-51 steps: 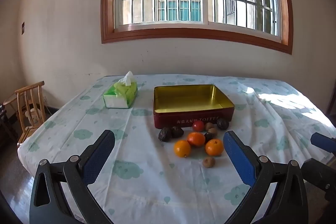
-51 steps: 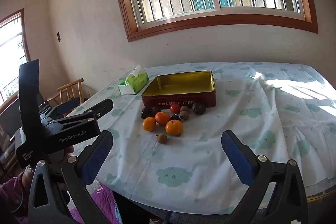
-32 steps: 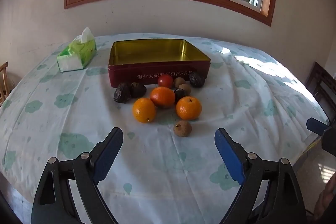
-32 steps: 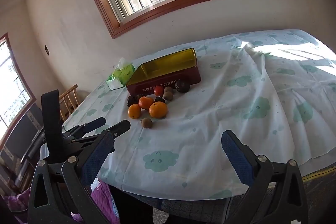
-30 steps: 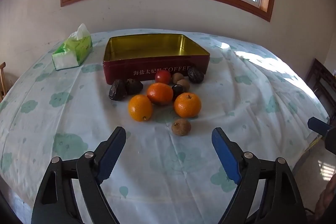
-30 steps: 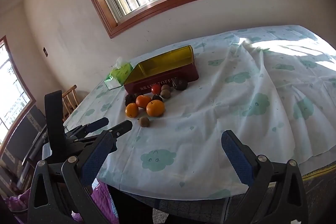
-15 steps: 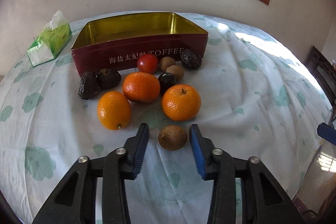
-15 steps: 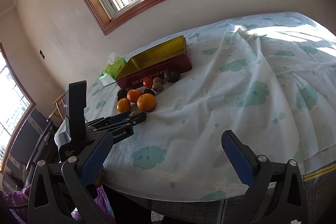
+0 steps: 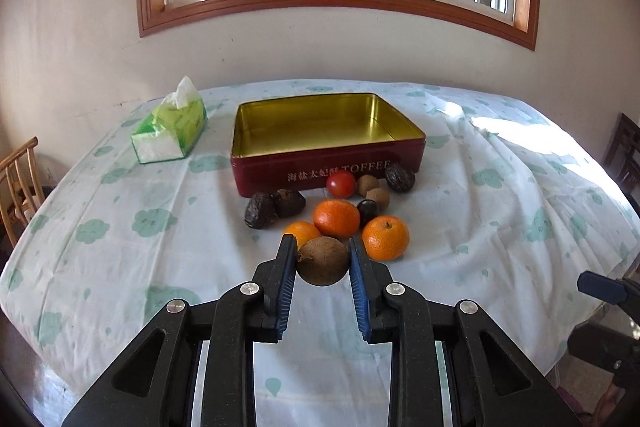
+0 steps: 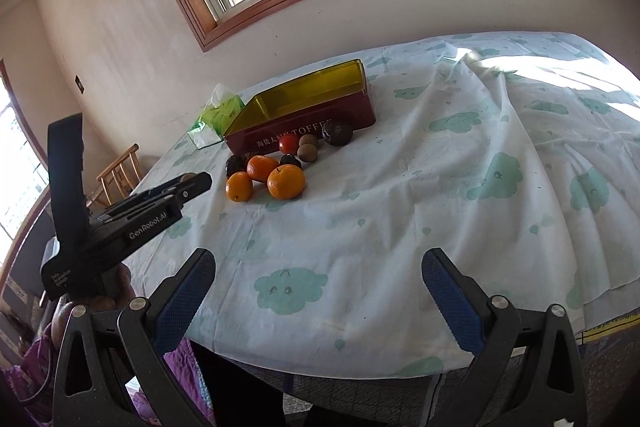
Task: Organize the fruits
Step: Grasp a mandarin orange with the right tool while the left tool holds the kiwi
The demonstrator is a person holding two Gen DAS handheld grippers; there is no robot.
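My left gripper point(image 9: 322, 259) is shut on a small brown round fruit point(image 9: 322, 261) and holds it lifted above the tablecloth. Behind it lie three oranges point(image 9: 385, 237), a red tomato point(image 9: 340, 183), small brown fruits point(image 9: 377, 197) and dark wrinkled fruits point(image 9: 261, 215). An open red toffee tin point(image 9: 326, 163) with a gold inside stands behind them, with nothing in it. My right gripper point(image 10: 318, 285) is open and empty near the table's front edge. The left gripper also shows in the right wrist view point(image 10: 196, 183), left of the fruit pile point(image 10: 285, 181).
A green tissue pack point(image 9: 170, 131) lies left of the tin. A wooden chair point(image 9: 18, 183) stands past the table's left edge. The white patterned tablecloth point(image 10: 500, 163) is wrinkled and sunlit at the right. The wall and window are behind the table.
My left gripper closed on the small brown fruit and lifted it off the cloth, tilting up. The right gripper stayed open and drifted slightly.
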